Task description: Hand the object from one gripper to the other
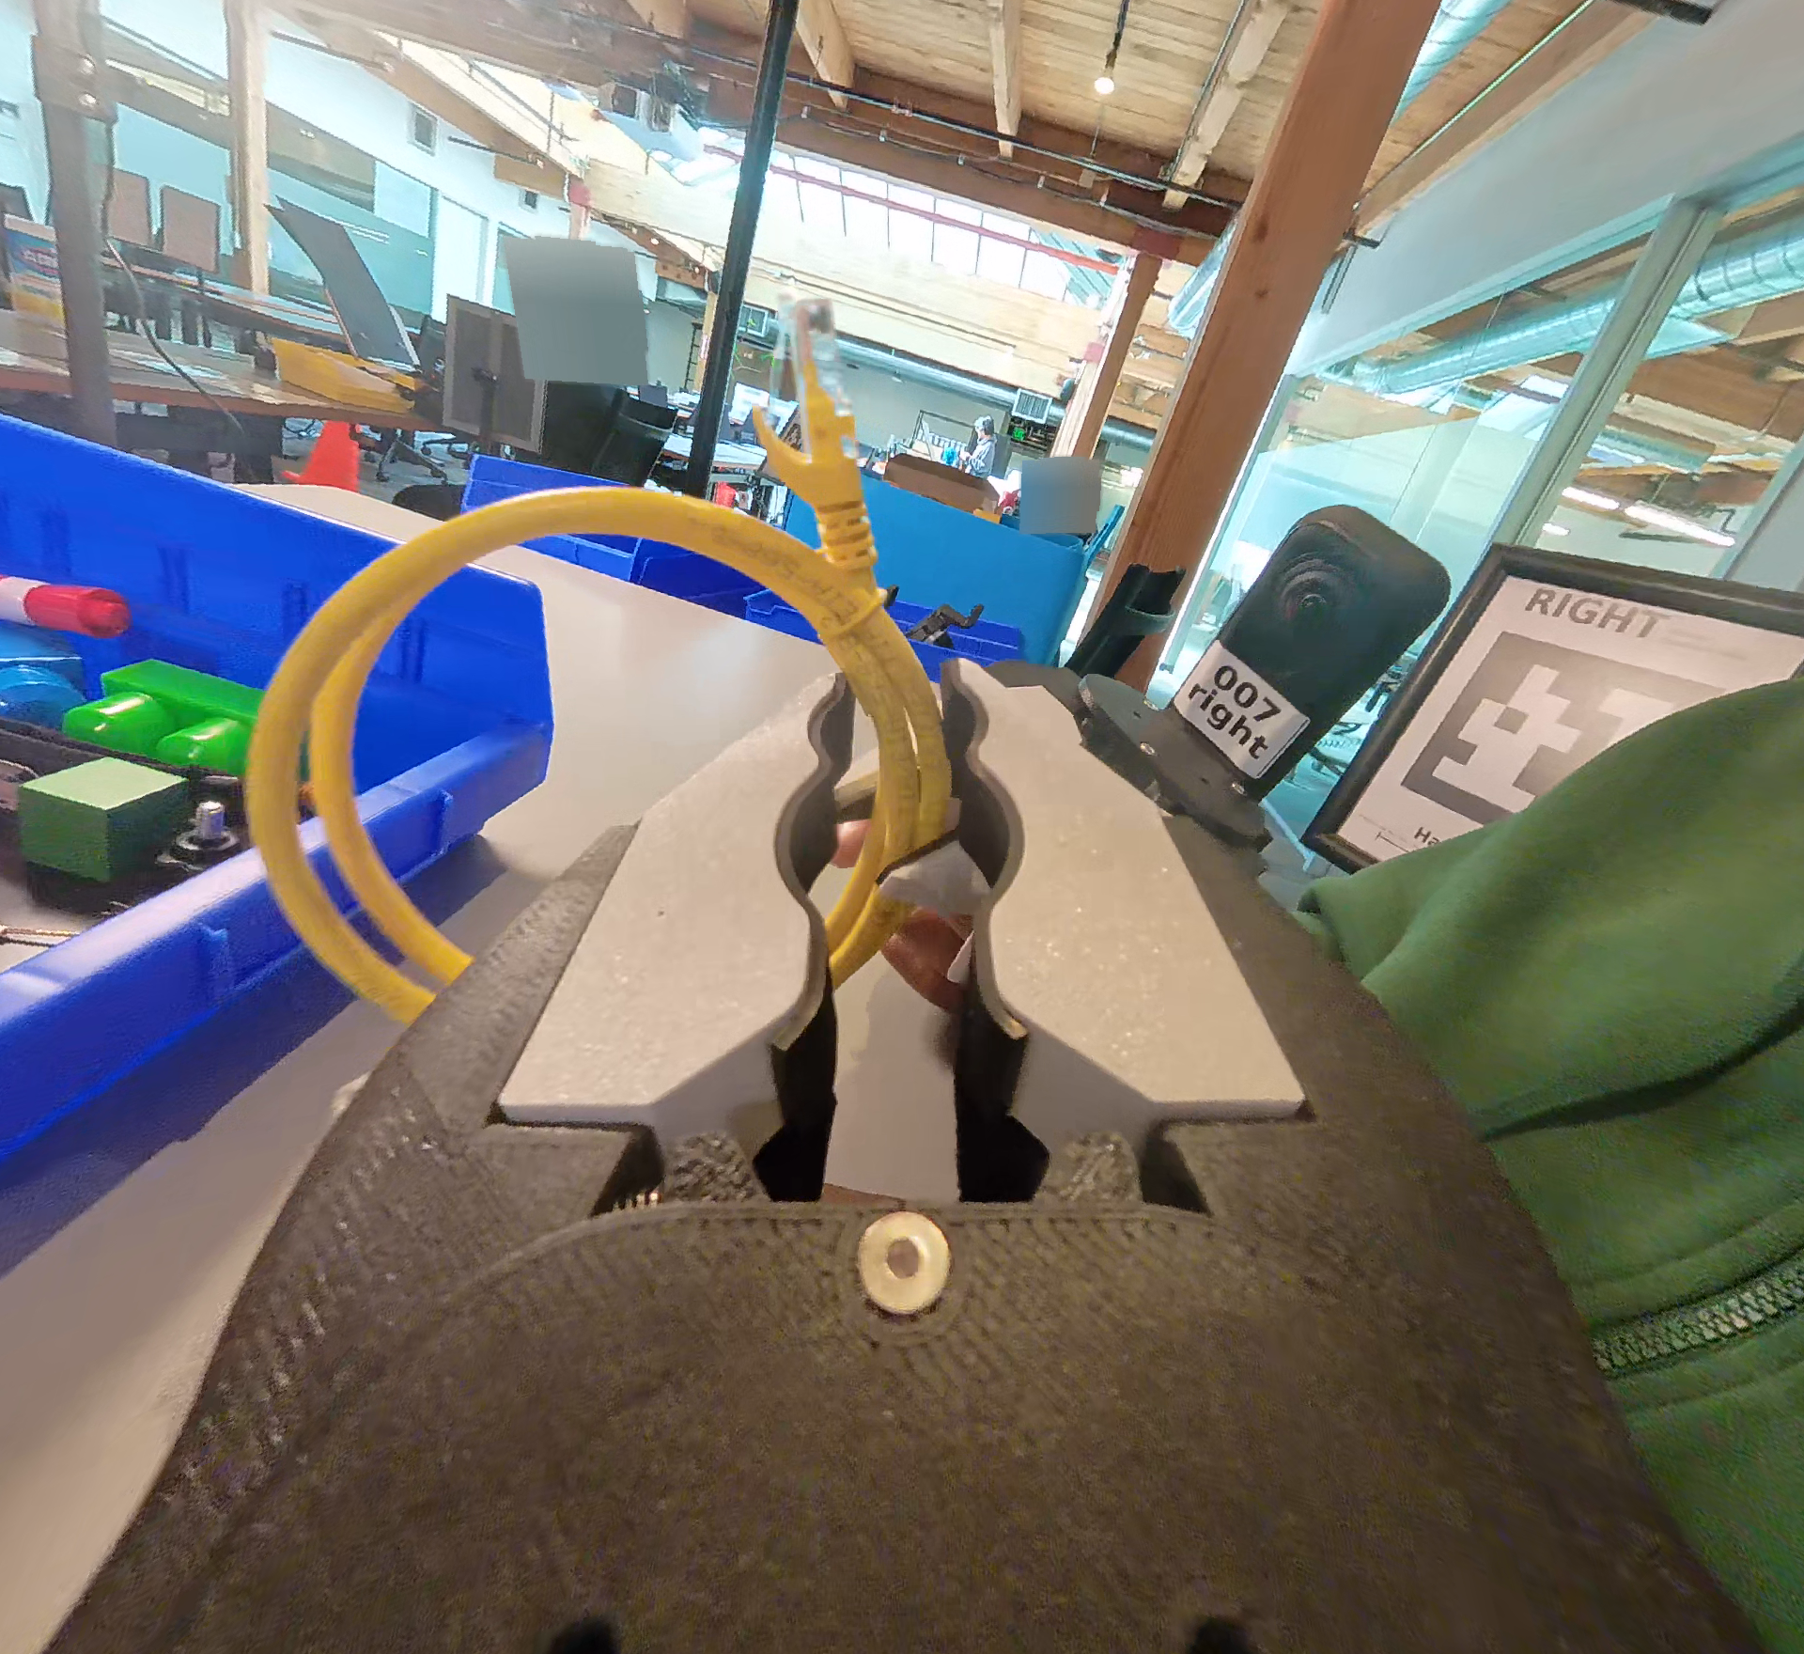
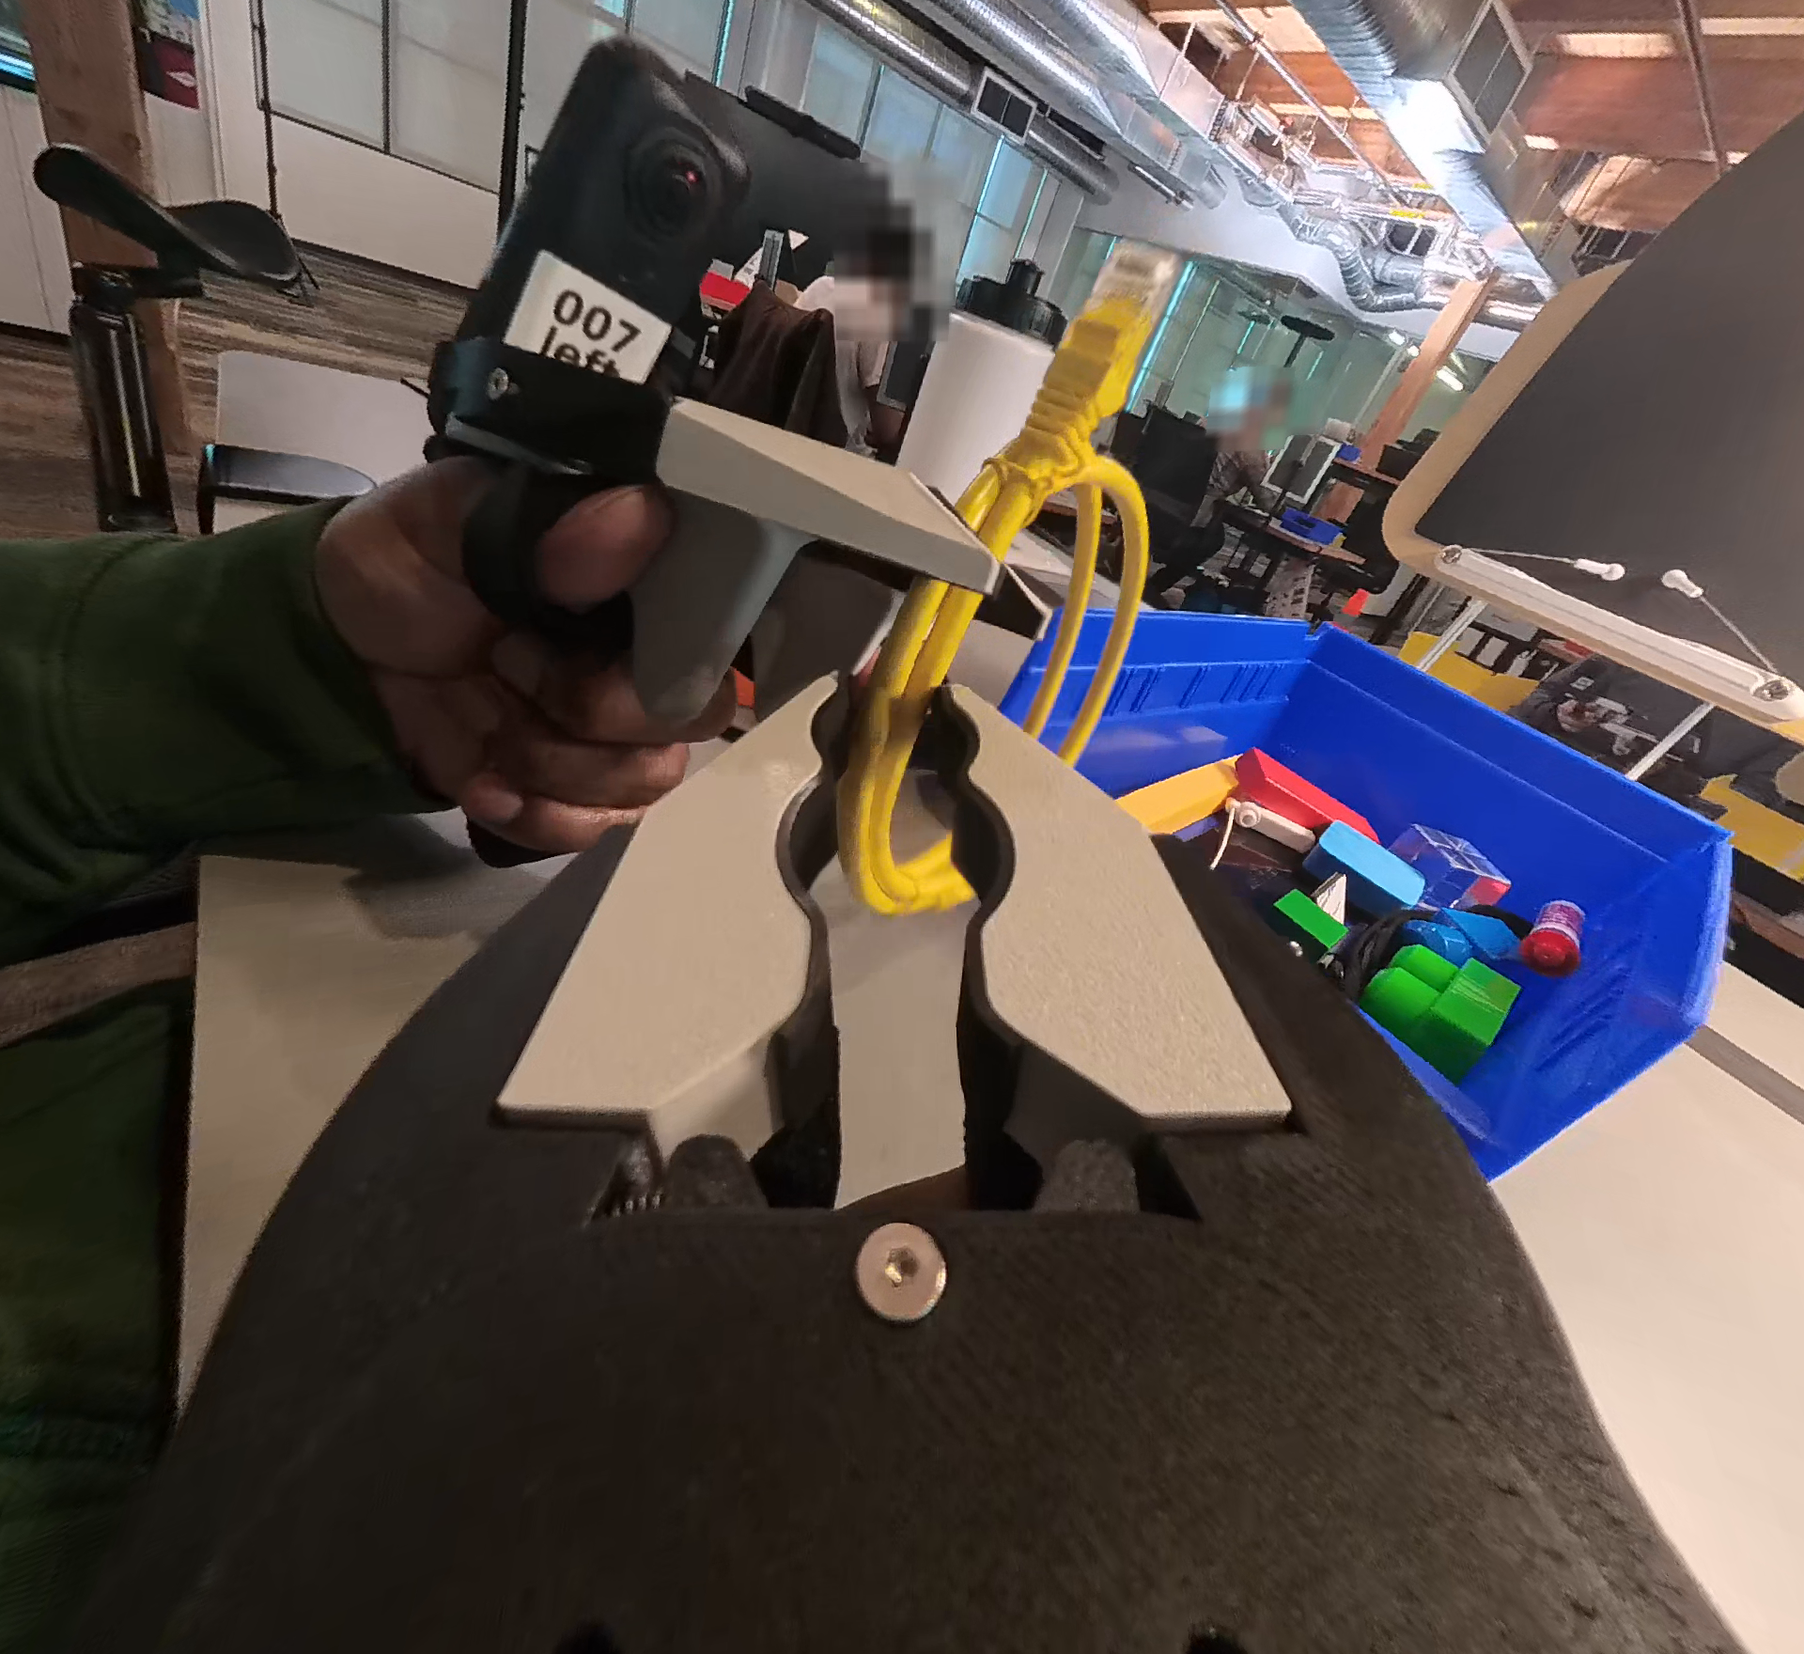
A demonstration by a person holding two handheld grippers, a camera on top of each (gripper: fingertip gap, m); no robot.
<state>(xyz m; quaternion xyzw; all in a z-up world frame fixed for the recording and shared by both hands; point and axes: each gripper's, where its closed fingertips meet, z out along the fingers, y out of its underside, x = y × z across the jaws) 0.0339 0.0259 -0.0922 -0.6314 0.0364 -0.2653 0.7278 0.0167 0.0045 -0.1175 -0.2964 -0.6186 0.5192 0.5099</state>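
1. The coiled yellow cable (image 1: 595, 709) hangs mid-frame above the counter (image 1: 674, 660), plug up.
2. The left tongs (image 1: 893, 709) clench its strands.
3. The right tongs (image 2: 893, 719) also pinch the coil.
4. A blue bin (image 2: 1523, 787) sits at right.

Both wrist views face each other closely, sharing the yellow cable (image 1: 883, 728).

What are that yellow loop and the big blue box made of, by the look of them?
The yellow cable looks like flexible, matte plastic-sheathed wire, since it bends in smooth coils; its end plug is clear hard plastic. The blue bin seems rigid moulded plastic with a slight sheen, given its ribbed walls.
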